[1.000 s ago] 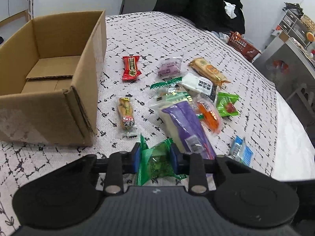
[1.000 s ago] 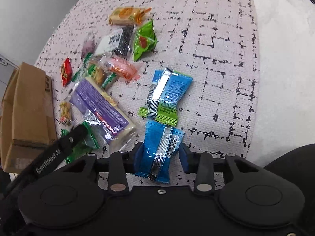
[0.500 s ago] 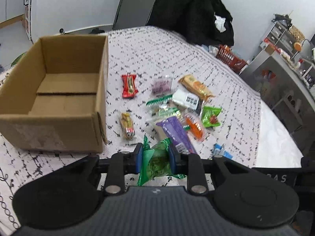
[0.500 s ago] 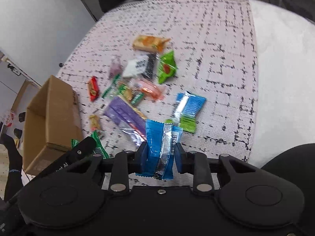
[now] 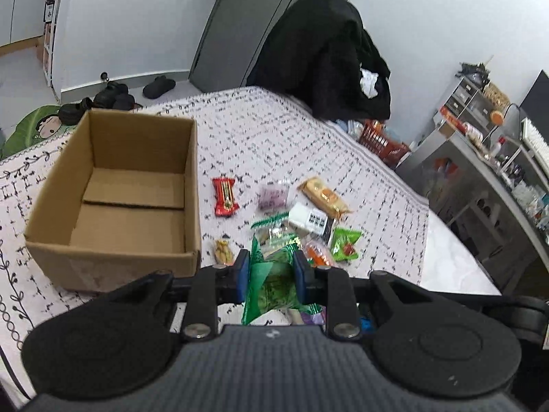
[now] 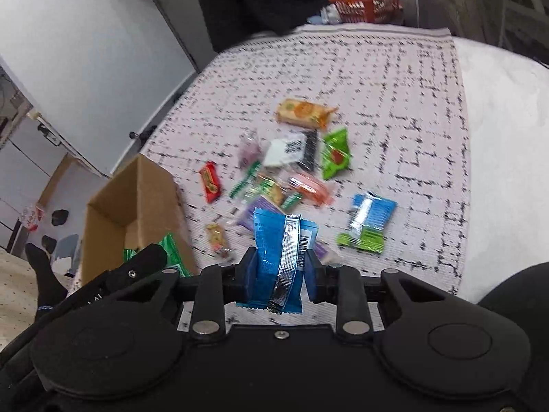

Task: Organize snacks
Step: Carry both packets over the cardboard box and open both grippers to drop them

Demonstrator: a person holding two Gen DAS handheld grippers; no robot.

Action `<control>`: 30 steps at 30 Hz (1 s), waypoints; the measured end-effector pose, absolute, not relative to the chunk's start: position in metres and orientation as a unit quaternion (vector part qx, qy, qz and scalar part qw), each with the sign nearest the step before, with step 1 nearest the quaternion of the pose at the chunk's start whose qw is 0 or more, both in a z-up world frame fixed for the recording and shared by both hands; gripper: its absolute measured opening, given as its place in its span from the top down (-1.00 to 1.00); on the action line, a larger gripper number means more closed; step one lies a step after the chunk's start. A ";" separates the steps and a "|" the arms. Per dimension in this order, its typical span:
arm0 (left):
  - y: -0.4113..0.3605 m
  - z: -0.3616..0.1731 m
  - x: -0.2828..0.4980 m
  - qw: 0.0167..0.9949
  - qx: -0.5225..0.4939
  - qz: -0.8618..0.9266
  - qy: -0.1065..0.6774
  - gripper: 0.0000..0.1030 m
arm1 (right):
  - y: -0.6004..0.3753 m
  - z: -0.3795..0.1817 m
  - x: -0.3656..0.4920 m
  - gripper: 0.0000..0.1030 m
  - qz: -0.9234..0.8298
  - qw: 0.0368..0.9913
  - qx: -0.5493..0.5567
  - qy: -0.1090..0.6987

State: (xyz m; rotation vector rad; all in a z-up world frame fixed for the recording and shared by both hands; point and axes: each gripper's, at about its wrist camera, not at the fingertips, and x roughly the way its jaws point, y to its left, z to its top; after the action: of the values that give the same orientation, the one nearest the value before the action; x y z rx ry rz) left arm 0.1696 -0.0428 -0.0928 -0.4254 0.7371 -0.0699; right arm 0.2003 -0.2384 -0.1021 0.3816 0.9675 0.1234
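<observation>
while cardboard box [image 5: 113, 206] sits bare, left claw [image 5: 271, 271] clamps green packet [image 5: 274, 285], right claw [image 6: 280, 266] blue packet [image 6: 274, 250]

White walls [image 5: 137, 17] and a grey door [image 5: 240, 24] stood behind a patterned bedspread [image 5: 274, 130]; black clothing [image 5: 326, 55] hung nearby, grey shelving [image 5: 480, 158] right.
</observation>
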 end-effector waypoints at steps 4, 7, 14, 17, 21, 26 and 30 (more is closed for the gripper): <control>-0.031 -0.085 0.167 0.916 -0.209 -0.026 0.342 0.52 | -0.225 -0.092 0.200 0.46 0.078 0.873 0.185 0.444; -0.021 -0.080 0.167 0.919 -0.212 -0.017 0.332 0.52 | -0.214 -0.086 0.200 0.46 0.096 0.878 0.186 0.431; 0.001 -0.079 0.166 0.923 -0.219 0.000 0.317 0.52 | -0.185 -0.077 0.206 0.46 0.128 0.885 0.178 0.411; 0.012 -0.082 0.165 0.922 -0.226 0.010 0.314 0.52 | -0.172 -0.075 0.208 0.46 0.144 0.887 0.171 0.404; 0.030 -0.085 0.167 0.920 -0.237 0.026 0.311 0.53 | -0.156 -0.077 0.213 0.46 0.163 0.887 0.161 0.401; 0.053 -0.091 0.169 0.916 -0.251 0.051 0.308 0.53 | -0.136 -0.083 0.220 0.46 0.179 0.882 0.159 0.406; 0.069 -0.098 0.172 0.911 -0.263 0.067 0.309 0.53 | -0.121 -0.085 0.225 0.46 0.190 0.880 0.157 0.407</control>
State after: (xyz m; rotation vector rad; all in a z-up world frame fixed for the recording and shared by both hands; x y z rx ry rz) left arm 0.1718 0.0692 -0.0977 -0.5429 0.6373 0.1390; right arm 0.2246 -0.1215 -0.0847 0.3272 0.8476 0.3968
